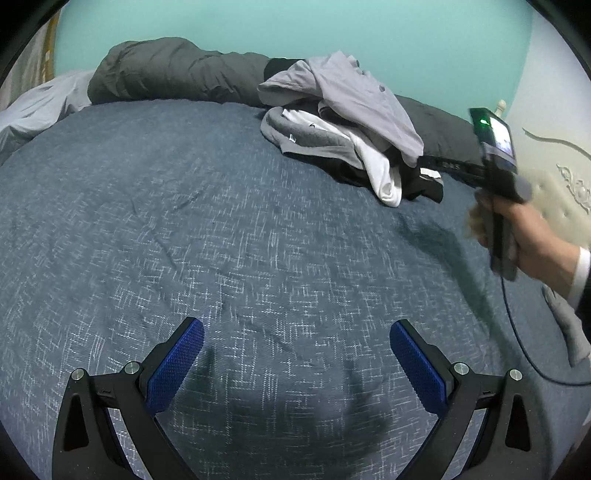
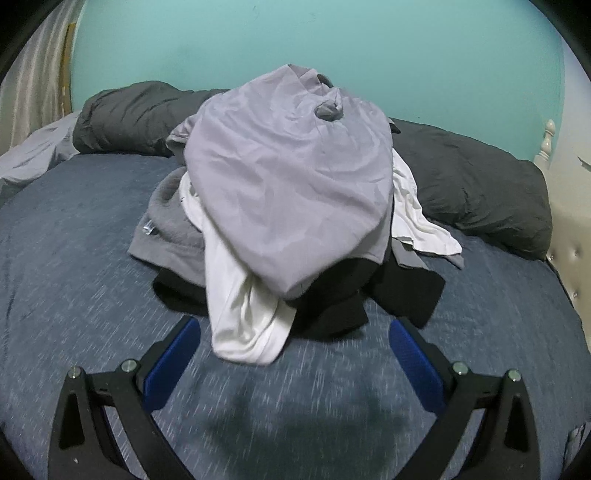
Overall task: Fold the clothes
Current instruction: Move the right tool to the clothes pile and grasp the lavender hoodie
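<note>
Messy pile of clothes (image 1: 347, 136) at the far edge of the bed (image 1: 184, 221), not folded.

Left view: left gripper (image 1: 296, 363) wide apart, holding nothing, over bare bed. Right view: right gripper (image 2: 294, 363) wide apart, close to the pile; could grab two pieces together, since white shirt (image 2: 243, 317) hangs under grey top (image 2: 288, 184).

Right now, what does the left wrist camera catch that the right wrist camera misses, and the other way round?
Only the left wrist view shows the person's right hand holding the right gripper's handle, a cable trailing from it, and a wide bare stretch of the blue bedspread. Only the right wrist view shows the clothes pile close and head-on, its white garment hanging down towards the open right gripper. Both show that pile, topped by a light grey garment, the dark grey duvet behind it, the teal wall, and open blue fingers.
</note>
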Available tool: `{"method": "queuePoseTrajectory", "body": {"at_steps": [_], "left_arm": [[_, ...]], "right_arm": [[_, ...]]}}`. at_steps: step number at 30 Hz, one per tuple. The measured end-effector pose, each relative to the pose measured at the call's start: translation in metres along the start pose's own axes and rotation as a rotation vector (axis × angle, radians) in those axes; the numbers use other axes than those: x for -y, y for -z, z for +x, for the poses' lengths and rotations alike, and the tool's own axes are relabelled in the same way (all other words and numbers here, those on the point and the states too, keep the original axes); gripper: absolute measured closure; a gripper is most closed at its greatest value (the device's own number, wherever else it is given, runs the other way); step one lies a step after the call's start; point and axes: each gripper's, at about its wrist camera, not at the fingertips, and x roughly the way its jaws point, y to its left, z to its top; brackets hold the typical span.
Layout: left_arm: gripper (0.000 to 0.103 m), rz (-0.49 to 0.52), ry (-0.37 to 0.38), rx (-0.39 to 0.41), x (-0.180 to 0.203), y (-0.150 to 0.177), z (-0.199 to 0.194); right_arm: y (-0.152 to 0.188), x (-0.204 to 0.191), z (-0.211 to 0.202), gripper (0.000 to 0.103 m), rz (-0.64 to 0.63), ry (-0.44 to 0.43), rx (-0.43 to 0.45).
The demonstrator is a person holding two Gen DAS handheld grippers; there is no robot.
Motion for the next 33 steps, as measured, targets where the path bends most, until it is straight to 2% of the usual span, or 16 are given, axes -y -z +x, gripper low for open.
{"method": "queuePoseTrajectory", "body": {"at_steps": [7,9,13,16,18,19,21,23,26,33], "left_arm": [[0.0,0.023,-0.022,-0.009,0.001,0.0,0.004],[0.0,0.023,-0.015,-0.013,0.001,0.001,0.005],[0.0,0.017,-0.011,-0.027,-0.004,0.002,0.008],[0.0,0.015,-0.011,-0.022,-0.005,0.002,0.008],[0.0,0.015,-0.007,-0.015,-0.006,0.002,0.008],[0.0,0.014,-0.004,-0.011,-0.005,0.002,0.007],[0.0,0.014,-0.003,-0.006,-0.005,0.001,0.006],[0.0,0.017,-0.007,-0.003,-0.005,0.0,0.005],[0.0,0.026,0.009,0.0,-0.005,-0.001,0.003],[0.0,0.034,0.048,0.002,0.0,0.0,0.002]], "right_arm": [[-0.011,-0.004,0.027,0.001,-0.016,0.028,-0.011],[-0.013,-0.004,0.032,0.011,-0.018,0.036,-0.018],[-0.016,-0.004,0.042,0.022,-0.022,0.05,-0.033],[-0.018,-0.004,0.049,0.037,-0.022,0.057,-0.044],[-0.019,-0.002,0.047,0.052,-0.015,0.056,-0.041],[-0.02,-0.001,0.045,0.066,-0.011,0.053,-0.035],[-0.022,0.0,0.04,0.084,-0.008,0.048,-0.021],[-0.025,-0.001,0.033,0.09,-0.01,0.043,-0.002],[-0.025,0.0,0.02,0.094,-0.013,0.016,0.021],[-0.013,-0.004,-0.026,0.095,-0.046,-0.08,0.056]]}}
